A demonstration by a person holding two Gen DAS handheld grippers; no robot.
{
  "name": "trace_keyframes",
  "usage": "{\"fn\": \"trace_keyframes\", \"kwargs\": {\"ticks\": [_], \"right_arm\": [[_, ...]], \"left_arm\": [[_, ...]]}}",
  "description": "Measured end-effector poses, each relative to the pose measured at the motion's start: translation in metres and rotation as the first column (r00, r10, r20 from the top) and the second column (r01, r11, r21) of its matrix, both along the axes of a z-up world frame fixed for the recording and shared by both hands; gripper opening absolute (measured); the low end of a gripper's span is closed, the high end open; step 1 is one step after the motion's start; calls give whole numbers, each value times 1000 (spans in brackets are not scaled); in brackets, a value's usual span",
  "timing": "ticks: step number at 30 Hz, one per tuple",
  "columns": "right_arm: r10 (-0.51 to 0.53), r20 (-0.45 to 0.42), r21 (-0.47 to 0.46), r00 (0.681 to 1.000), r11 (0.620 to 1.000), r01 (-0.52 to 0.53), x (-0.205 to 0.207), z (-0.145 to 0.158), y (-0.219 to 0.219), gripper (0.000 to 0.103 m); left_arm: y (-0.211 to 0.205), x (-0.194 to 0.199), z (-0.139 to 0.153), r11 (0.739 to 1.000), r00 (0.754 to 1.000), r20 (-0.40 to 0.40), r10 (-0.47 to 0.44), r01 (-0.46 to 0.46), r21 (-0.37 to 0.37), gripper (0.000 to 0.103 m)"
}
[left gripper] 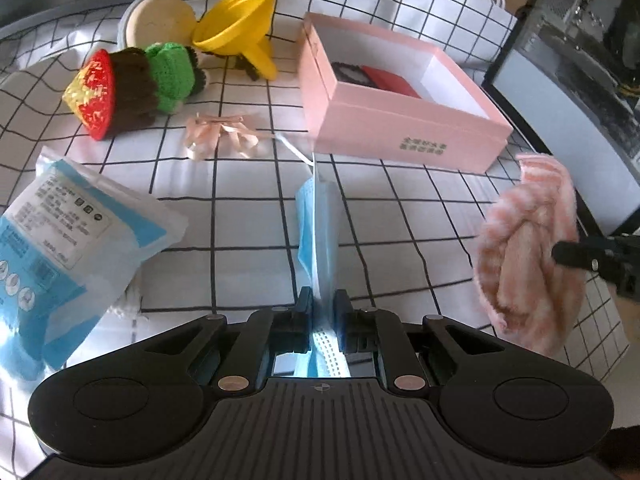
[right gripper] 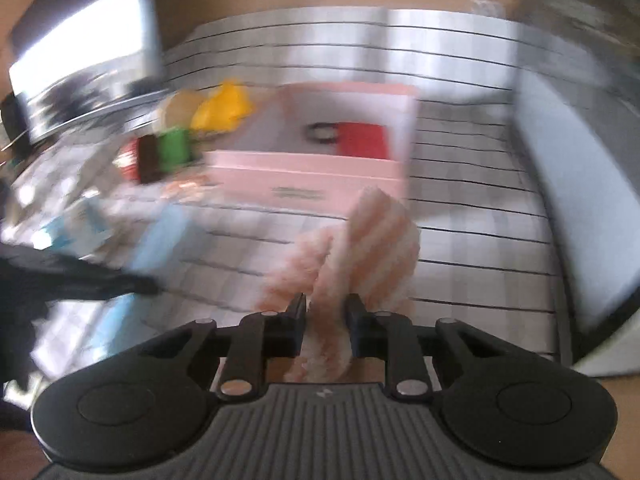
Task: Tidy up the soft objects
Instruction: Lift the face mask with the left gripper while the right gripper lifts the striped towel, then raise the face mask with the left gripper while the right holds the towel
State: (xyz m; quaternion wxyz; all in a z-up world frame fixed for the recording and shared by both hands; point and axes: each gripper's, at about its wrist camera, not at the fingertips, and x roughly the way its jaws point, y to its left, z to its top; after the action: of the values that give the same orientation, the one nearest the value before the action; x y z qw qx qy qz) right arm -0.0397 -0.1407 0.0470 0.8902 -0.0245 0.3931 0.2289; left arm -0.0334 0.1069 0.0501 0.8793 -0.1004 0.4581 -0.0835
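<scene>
My left gripper (left gripper: pixel 324 300) is shut on a blue face mask (left gripper: pixel 318 224), which stands up folded between the fingers, its white ear loop trailing toward the pink box (left gripper: pixel 400 128). The box is open and holds a red item (left gripper: pixel 390 82). At the right, my right gripper (left gripper: pixel 560 254) holds a fluffy pink striped sock (left gripper: pixel 532 256) above the cloth. In the blurred right wrist view, my right gripper (right gripper: pixel 326 304) is shut on the pink sock (right gripper: pixel 360 248), with the pink box (right gripper: pixel 308 176) ahead and the left gripper's arm (right gripper: pixel 80 276) with the blue mask (right gripper: pixel 164 240) at the left.
A crocheted red, brown and green toy (left gripper: pixel 132 88), a yellow funnel (left gripper: pixel 240 28), a beige round pad (left gripper: pixel 160 20), a peach ribbon bundle (left gripper: pixel 220 136) and a blue-white plastic packet (left gripper: pixel 60 248) lie on the checked cloth (left gripper: pixel 400 220). A dark monitor (left gripper: pixel 560 128) stands at the right edge.
</scene>
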Motion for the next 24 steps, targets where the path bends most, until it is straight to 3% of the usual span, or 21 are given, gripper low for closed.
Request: {"fn": "trace_keyframes", "kwargs": {"ticks": [2, 5, 8, 10, 12, 15, 17, 20, 22, 24], "right_arm": [[88, -84, -8, 993, 996, -89, 1, -3, 19, 21], [97, -185, -73, 978, 991, -112, 6, -21, 28, 21], [91, -183, -50, 979, 994, -102, 5, -19, 18, 21], [96, -137, -76, 986, 991, -107, -3, -7, 17, 32], [94, -24, -127, 995, 987, -96, -13, 11, 15, 69], [29, 185, -117, 982, 993, -7, -20, 33, 12, 84], [-46, 201, -75, 979, 995, 62, -7, 34, 18, 84], [-176, 136, -16, 975, 983, 180, 26, 16, 36, 84], [-232, 78, -27, 970, 972, 234, 45, 1, 45, 84], [-216, 48, -97, 975, 971, 219, 51, -13, 54, 84]], "left_arm": [[2, 1, -1, 1000, 1000, 5, 0, 0, -11, 14], [2, 0, -2, 1000, 1000, 18, -6, 7, -23, 14], [4, -3, -4, 999, 1000, 31, -5, 7, -39, 14], [5, -4, -5, 999, 999, 38, -3, 5, -46, 14], [6, -4, -5, 999, 999, 41, -5, 7, -49, 14], [8, -6, -7, 998, 999, 49, -6, 9, -60, 15], [9, -6, -7, 998, 999, 50, -7, 10, -69, 15], [9, -5, -6, 997, 999, 48, -14, 17, -69, 15], [8, -4, -6, 998, 999, 45, -20, 23, -63, 15], [8, -3, -5, 998, 999, 42, -29, 31, -56, 15]]}}
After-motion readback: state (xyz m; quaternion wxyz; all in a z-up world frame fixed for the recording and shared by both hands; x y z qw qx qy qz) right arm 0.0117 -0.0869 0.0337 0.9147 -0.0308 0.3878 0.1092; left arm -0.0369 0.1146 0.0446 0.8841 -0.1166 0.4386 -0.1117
